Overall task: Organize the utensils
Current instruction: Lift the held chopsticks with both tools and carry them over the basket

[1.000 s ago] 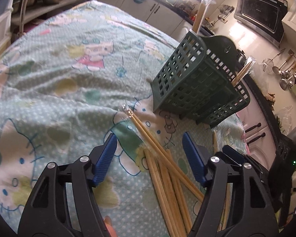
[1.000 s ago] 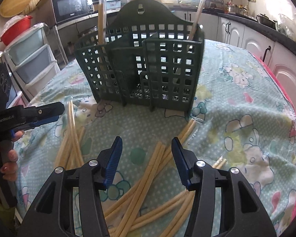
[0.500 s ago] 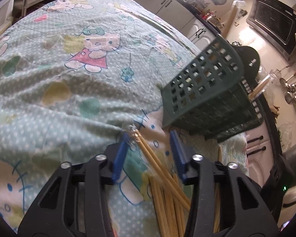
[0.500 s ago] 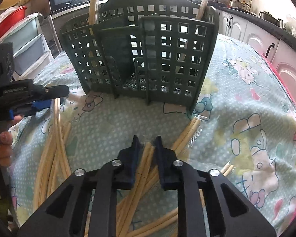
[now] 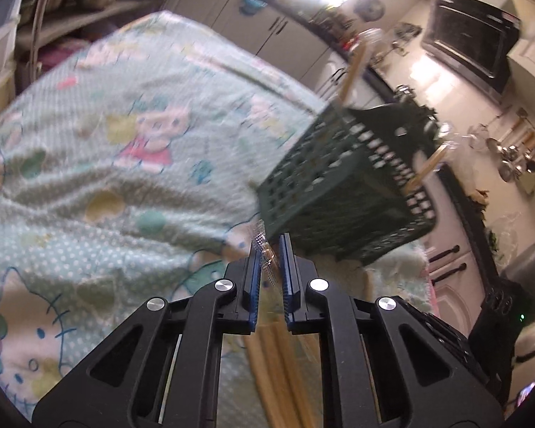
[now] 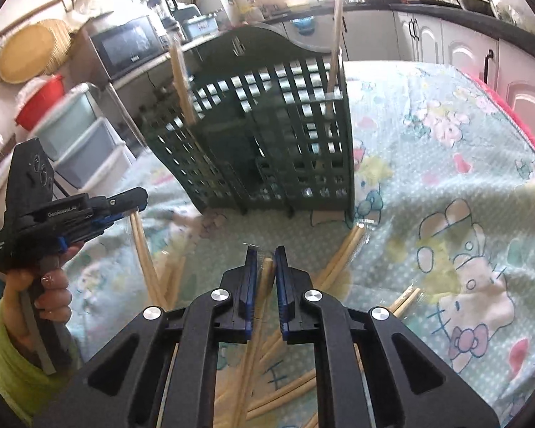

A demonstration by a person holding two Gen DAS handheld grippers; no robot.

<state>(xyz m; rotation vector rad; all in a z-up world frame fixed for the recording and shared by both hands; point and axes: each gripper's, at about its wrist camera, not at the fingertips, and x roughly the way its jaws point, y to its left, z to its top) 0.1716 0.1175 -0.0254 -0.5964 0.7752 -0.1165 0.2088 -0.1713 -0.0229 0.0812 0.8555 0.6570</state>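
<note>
On the cartoon-print tablecloth (image 6: pixel 456 185), all places given from the green basket:

Container: green lattice utensil basket (image 6: pixel 267 142), dark plastic, open grid walls, tall arched back panel, inner dividers forming compartments; standing upright on the cloth.

Contents: wrapped chopstick pair (image 6: pixel 182 82) standing in the compartment at the left of the right wrist view, leaning left, top well above the rim; second wrapped pair (image 6: pixel 335 35) in the compartment at the right, near upright, likewise above the rim.

Loose chopsticks (image 6: pixel 342 260): pale bamboo pairs in clear sleeves, scattered flat on the cloth just in front of the basket, crossing one another, long axes mostly running toward its base.

Left gripper (image 5: pixel 270 249): blue pads nearly together, clamped on the crimped clear end of a sleeved pair (image 5: pixel 267 267); tip just short of the basket's lower corner; long axis along the fingers, pointing at the basket, the rest trailing back beneath the tool.

Left gripper seen from the right wrist (image 6: pixel 121 210): left of the basket, low over the cloth, sticks angling down from it.

Right gripper (image 6: pixel 265 260): pads narrowed onto one sleeved pair (image 6: pixel 265 278), held near its end; in front of the basket's middle; long axis toward the basket, sleeve end poking past the tips.

Sharpness: left wrist view blurred.
</note>
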